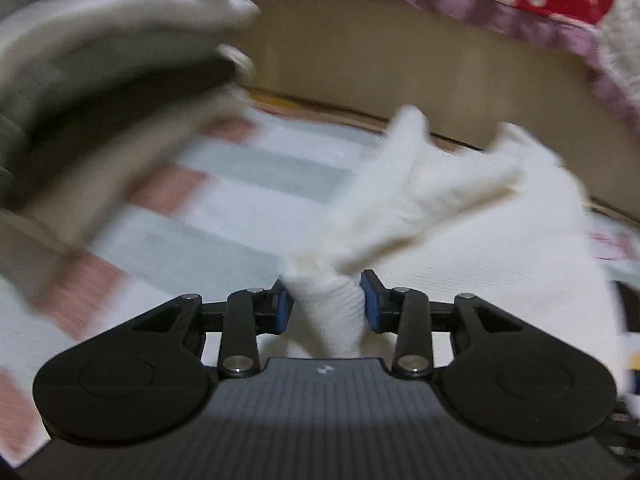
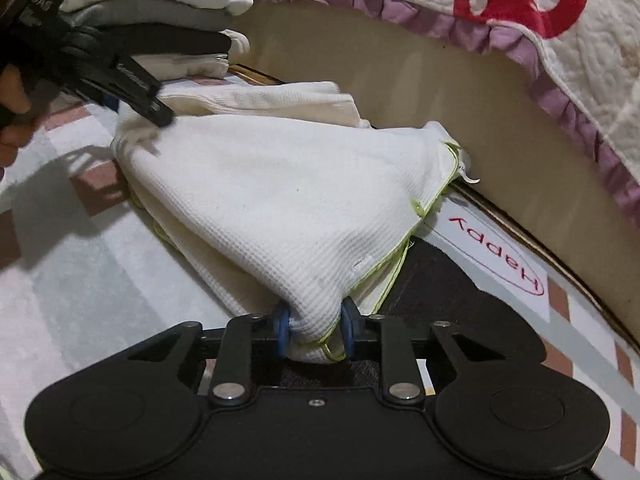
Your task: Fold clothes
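A white waffle-knit garment (image 2: 280, 192) with lime-green edging lies bunched on the striped mat (image 2: 80, 264). In the right wrist view my right gripper (image 2: 315, 330) is shut on its near corner, and the cloth fills the gap between the blue pads. My left gripper (image 2: 160, 114) comes in from the upper left, held by a hand, with its tip on the garment's far corner. The left wrist view is blurred. There my left gripper (image 1: 326, 306) has a twisted fold of the white garment (image 1: 460, 216) pinched between its pads.
A stack of folded grey, white and black clothes (image 2: 160, 12) sits at the back left. A beige bed base (image 2: 400, 80) with a ruffled quilt (image 2: 440, 20) runs along the back and right. A dark cloth (image 2: 436, 276) lies under the garment's right side.
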Action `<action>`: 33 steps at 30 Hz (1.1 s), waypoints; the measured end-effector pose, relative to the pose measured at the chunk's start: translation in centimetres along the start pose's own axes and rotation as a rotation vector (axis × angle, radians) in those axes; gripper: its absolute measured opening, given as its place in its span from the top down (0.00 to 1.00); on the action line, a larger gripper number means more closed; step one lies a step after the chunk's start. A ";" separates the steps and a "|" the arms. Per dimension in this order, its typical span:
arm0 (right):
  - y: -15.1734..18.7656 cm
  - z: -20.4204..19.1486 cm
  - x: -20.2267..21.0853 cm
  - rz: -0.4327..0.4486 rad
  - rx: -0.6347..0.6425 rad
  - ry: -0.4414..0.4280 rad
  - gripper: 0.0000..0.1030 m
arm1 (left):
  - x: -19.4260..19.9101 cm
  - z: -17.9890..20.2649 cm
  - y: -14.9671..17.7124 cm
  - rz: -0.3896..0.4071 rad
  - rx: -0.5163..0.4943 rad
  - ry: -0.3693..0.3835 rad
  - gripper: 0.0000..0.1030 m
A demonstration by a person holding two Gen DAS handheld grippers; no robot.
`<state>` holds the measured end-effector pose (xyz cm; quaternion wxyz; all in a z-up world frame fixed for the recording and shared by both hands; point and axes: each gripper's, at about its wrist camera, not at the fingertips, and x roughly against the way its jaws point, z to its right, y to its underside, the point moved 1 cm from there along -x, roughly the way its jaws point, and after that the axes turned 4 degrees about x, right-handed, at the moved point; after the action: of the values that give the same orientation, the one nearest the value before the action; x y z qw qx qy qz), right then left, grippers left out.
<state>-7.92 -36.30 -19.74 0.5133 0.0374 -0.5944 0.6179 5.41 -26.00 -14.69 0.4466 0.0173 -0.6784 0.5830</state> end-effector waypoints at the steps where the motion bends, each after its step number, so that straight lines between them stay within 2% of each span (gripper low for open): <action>1: 0.0 0.2 0.0 -0.005 -0.012 -0.009 0.74 | 0.4 -0.6 -0.3 0.010 0.011 -0.025 0.69; 3: -0.1 0.5 -0.2 -0.015 -0.051 -0.030 0.74 | 1.3 -1.7 -0.9 0.026 0.034 -0.062 0.69; 5: 0.0 1.1 -0.3 -0.020 -0.088 -0.060 0.73 | 1.8 -2.3 -1.7 -0.024 0.074 0.049 0.66; 7: 0.1 1.5 -0.2 -0.028 -0.107 -0.101 0.71 | 2.1 -1.3 -2.6 -0.045 0.035 0.156 0.62; 8: 0.0 1.8 -0.1 -0.031 -0.127 -0.137 0.67 | 2.0 0.2 -3.2 -0.044 -0.038 0.199 0.51; 11: -0.4 4.3 2.0 0.091 -0.246 -0.228 0.67 | 1.1 4.7 -4.5 -0.033 -0.270 0.283 0.26; 12: -0.6 5.1 2.7 0.133 -0.286 -0.258 0.65 | 0.2 5.8 -5.0 -0.030 -0.323 0.293 0.26; 13: -0.9 6.0 3.4 0.178 -0.304 -0.240 0.63 | -0.8 6.8 -5.4 -0.027 -0.373 0.302 0.26; 15: -1.7 7.7 4.3 0.235 -0.347 -0.192 0.53 | -3.7 8.2 -6.3 -0.098 -0.427 0.333 0.26; 17: -2.5 9.2 3.4 0.208 -0.405 -0.181 0.53 | -6.0 9.2 -6.8 -0.164 -0.447 0.371 0.26; 19: -3.1 10.4 1.7 0.179 -0.467 -0.181 0.52 | -7.9 9.8 -7.0 -0.206 -0.432 0.375 0.26; 20: -3.4 10.9 0.8 0.168 -0.494 -0.183 0.49 | -8.7 10.0 -7.1 -0.213 -0.440 0.361 0.37; 21: -3.6 11.3 -0.4 0.151 -0.524 -0.181 0.48 | -9.4 10.1 -7.2 -0.218 -0.449 0.345 0.97; 22: -3.8 11.5 -1.5 0.135 -0.547 -0.185 0.48 | -10.1 10.3 -7.3 -0.224 -0.459 0.329 0.93; 24: -4.3 11.9 -3.6 0.102 -0.593 -0.206 0.48 | -10.7 9.3 -8.3 -0.195 -0.396 0.298 0.94; 26: -4.7 12.3 -5.6 0.065 -0.636 -0.226 0.48 | -11.2 7.4 -9.4 -0.184 -0.261 0.293 0.93; 28: -4.7 12.4 -6.7 0.050 -0.643 -0.242 0.48 | -11.8 5.4 -10.0 -0.169 -0.120 0.296 0.87; 29: -4.6 12.5 -7.1 0.043 -0.648 -0.237 0.46 | -12.2 4.5 -10.0 -0.167 -0.054 0.274 0.79; 30: -4.5 12.5 -7.5 0.037 -0.654 -0.232 0.42 | -12.7 3.6 -10.1 -0.165 0.011 0.248 0.62; 31: -4.4 12.5 -7.8 0.031 -0.660 -0.226 0.40 | -13.2 2.7 -10.0 -0.171 0.073 0.220 0.52; 32: -4.3 12.6 -8.2 0.025 -0.666 -0.221 0.39 | -13.6 1.8 -10.0 -0.179 0.135 0.192 0.47; 33: -4.2 12.6 -8.5 0.018 -0.672 -0.216 0.37 | -13.8 1.1 -9.8 -0.196 0.167 0.186 0.47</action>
<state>-8.15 -52.05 -18.72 0.4257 -0.0740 -0.8156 0.3848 18.36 -36.87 -15.67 0.5593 0.0664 -0.5785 0.5900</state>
